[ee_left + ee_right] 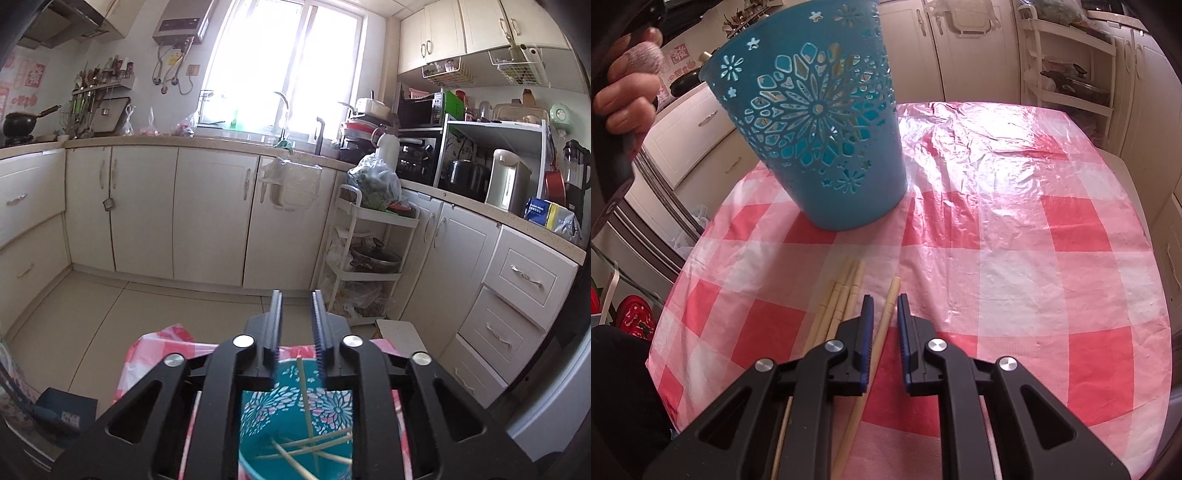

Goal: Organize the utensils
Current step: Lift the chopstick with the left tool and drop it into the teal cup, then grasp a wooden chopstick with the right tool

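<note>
Lone chopstick (pixel 886 317) between parted right jaws — untouched.

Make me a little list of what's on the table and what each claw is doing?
Table cover: pink checked plastic cloth
Holder: blue cut-out basket, tilted
Inside holder: several chopsticks
On cloth: loose chopsticks near the basket
Right claw: open, one chopstick between its fingers
Left claw: open, above the basket, holding nothing

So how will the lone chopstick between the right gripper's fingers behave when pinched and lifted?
The lone chopstick is thin and looks like pale wood or bamboo, so probably stiff and light. Lying on the glossy plastic tablecloth, it may slide or roll as the open right gripper closes. A pinch near one end could let it pivot.
</note>
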The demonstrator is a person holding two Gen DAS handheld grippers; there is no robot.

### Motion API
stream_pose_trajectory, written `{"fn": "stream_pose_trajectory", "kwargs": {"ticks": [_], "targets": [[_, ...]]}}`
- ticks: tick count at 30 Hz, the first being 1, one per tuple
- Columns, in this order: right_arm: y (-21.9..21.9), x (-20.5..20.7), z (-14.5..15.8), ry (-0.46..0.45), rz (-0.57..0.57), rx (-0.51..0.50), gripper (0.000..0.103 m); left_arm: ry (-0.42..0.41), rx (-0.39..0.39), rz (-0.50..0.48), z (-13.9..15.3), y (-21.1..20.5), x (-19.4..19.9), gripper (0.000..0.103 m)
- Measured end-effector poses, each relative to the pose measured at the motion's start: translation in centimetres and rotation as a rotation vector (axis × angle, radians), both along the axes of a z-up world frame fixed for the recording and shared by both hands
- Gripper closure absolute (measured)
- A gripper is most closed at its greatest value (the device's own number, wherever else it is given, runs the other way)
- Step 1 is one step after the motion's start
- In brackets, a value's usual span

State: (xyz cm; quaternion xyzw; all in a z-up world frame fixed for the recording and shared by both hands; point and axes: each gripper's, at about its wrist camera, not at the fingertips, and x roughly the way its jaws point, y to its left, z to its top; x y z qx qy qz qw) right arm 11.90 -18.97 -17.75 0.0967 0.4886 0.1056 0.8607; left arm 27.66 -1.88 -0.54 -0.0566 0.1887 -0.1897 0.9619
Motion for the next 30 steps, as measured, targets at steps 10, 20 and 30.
{"fn": "stream_pose_trajectory", "kwargs": {"ticks": [10, 20, 30], "targets": [[-0.2, -0.4, 0.1, 0.007, 0.012, -0.002, 0.089, 0.029, 0.038, 0.15, -2.7, 8.6, -9.1, 0.022], [1.9, -0.4, 0.6, -0.006, 0.097, -0.17, 0.097, 0.199, -0.042, 0.234, -6.9, 13.7, -8.2, 0.021], [2.4, -1.0, 0.5, 0.031, 0.117, -0.231, 0.098, 0.247, -0.029, 0.213, -7.7, 12.8, -7.6, 0.02]]}}
